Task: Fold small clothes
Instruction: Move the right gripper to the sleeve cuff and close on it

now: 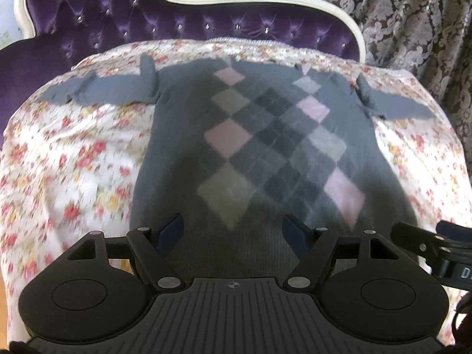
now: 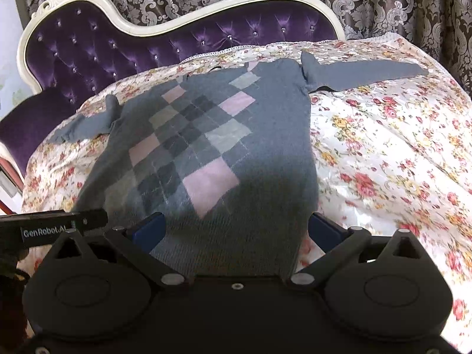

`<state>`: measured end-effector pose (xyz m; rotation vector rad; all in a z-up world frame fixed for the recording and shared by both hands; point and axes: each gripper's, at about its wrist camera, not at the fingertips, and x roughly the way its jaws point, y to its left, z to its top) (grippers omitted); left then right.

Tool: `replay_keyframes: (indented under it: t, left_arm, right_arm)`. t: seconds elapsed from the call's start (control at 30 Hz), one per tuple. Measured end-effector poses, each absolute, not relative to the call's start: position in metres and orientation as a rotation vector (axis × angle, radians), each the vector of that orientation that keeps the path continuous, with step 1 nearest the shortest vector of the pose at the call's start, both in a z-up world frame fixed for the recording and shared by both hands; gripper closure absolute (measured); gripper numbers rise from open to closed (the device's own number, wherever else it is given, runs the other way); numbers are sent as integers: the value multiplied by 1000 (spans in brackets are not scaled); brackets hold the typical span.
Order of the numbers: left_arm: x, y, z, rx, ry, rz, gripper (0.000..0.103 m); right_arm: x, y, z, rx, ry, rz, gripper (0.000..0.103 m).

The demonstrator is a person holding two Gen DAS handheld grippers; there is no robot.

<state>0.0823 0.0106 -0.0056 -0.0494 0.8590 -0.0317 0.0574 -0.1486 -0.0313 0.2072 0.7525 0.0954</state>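
1. Nearest the lens: left claw, fingers spread wide, nothing between them, poised above the ribbed hem of the sweater.
2. Blue pads on the inner faces of the fingers, apart from each other, over the knit; contact with the cloth impossible to judge through the motion blur.
3. Grey sweater spread flat, front up, on the floral cover, with pink, pale grey and dark diamonds down the chest.
4. Left sleeve stretched out sideways, bunched near the shoulder; other sleeve stretched toward the opposite edge.
5. Far right edge of the left wrist view: part of the other tool, just beside the hem.
6. Right wrist view, far left: a black bar lettered GenRobot.AI, belonging to the left tool.
7. Right claw, likewise wide open and holding nothing, over the right-hand part of the hem, one blue pad over the knit and the other past the side seam over the floral cover.
8. Behind the sweater: purple tufted headboard in a cream frame, studded with shiny buttons.
9. Beyond that, dark curtain with a pale damask pattern.
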Motion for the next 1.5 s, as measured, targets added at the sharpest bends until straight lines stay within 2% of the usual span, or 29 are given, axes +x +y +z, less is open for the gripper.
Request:
replay_keyframes:
  t: [0.3, 0.53, 0.7, 0.83, 0.93, 1.03, 1.17, 1.43, 1.5]
  left_arm:
    - [147, 8, 1, 10, 801, -16, 30]
    - [191, 7, -12, 8, 793, -1, 31]
    - [215, 9, -27, 6, 799, 37, 31]
    - [228, 11, -38, -21, 810, 41, 31]
    - [237, 10, -49, -34, 837, 43, 31]
    - [243, 10, -58, -37, 863, 40, 30]
    - [241, 13, -63, -54, 829, 41, 30]
    - [236, 10, -73, -11, 786, 10, 20]
    - [236, 10, -75, -13, 783, 4, 12]
  right_arm:
    - [113, -192, -12, 262, 710, 122, 1]
    - [179, -261, -7, 316, 691, 51, 1]
    - [231, -321, -11, 335, 693, -39, 15]
    - [269, -367, -18, 345, 681, -152, 16]
    - [294, -397, -25, 382, 669, -195, 22]
    - [315, -425, -33, 435, 644, -237, 24]
    - [335, -459, -45, 526, 605, -268, 29]
    - [364, -499, -74, 621, 593, -387, 29]
    - [365, -506, -80, 663, 561, -394, 30]
